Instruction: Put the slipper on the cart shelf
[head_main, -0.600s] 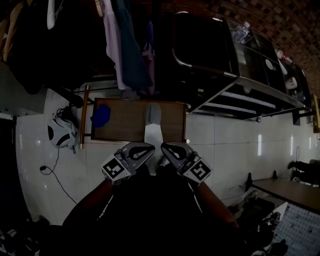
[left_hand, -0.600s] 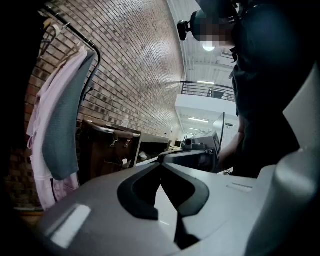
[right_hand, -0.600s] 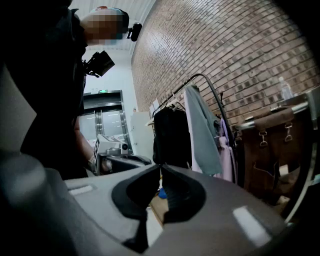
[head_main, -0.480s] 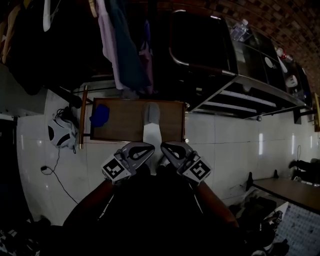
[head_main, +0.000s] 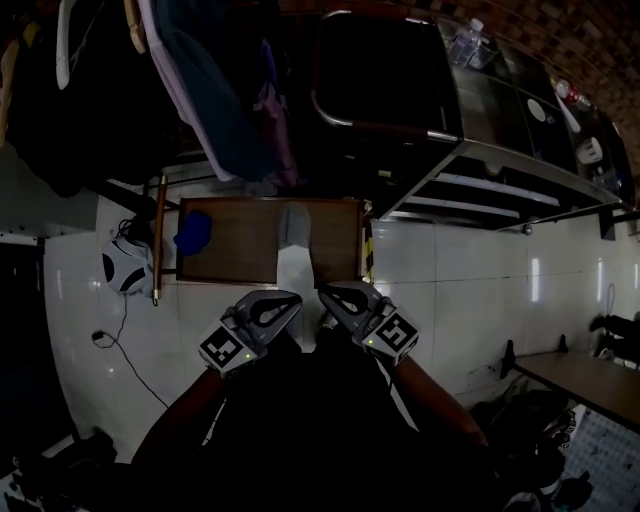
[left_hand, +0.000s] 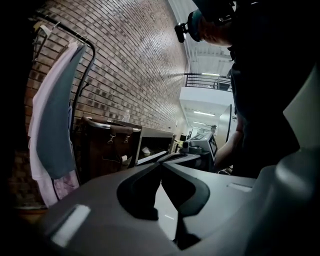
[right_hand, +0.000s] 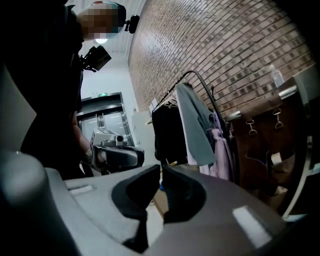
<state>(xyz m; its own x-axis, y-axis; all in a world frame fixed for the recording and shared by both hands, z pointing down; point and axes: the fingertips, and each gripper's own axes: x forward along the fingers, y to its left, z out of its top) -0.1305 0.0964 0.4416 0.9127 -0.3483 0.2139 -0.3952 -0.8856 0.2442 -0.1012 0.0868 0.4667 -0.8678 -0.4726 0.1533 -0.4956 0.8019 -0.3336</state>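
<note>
Risks, as I judge them:
- The slipper (head_main: 296, 228) lies on the low wood board (head_main: 240, 250) on the floor, far from both grippers and not touched. Reaching down with the jaws closed would only shove it along the board.
- It looks soft and floppy. A pinch on a thin edge could let it sag or drop on the way to the cart (head_main: 500, 165).
- The cart stands to the right of the board and its shelves sit under an overhanging top. A slipper carried level may clip a shelf lip and get knocked loose.
- Clothes (head_main: 200, 90) hang over the board's far left and a blue item (head_main: 192, 230) lies at its left end. Neither should matter unless the reach drifts left.
- The scene is dim, so it is easy to misjudge where the slipper's edge is.

Jaws:
- Left gripper (head_main: 292, 298): tips pressed together in its own view (left_hand: 161, 163), with nothing between them. Empty.
- Right gripper (head_main: 326, 292): closed to a hairline slit (right_hand: 161, 168), with nothing in it. Empty.
- Both are held near the body, tips close together and roughly level, well above the floor.
</note>
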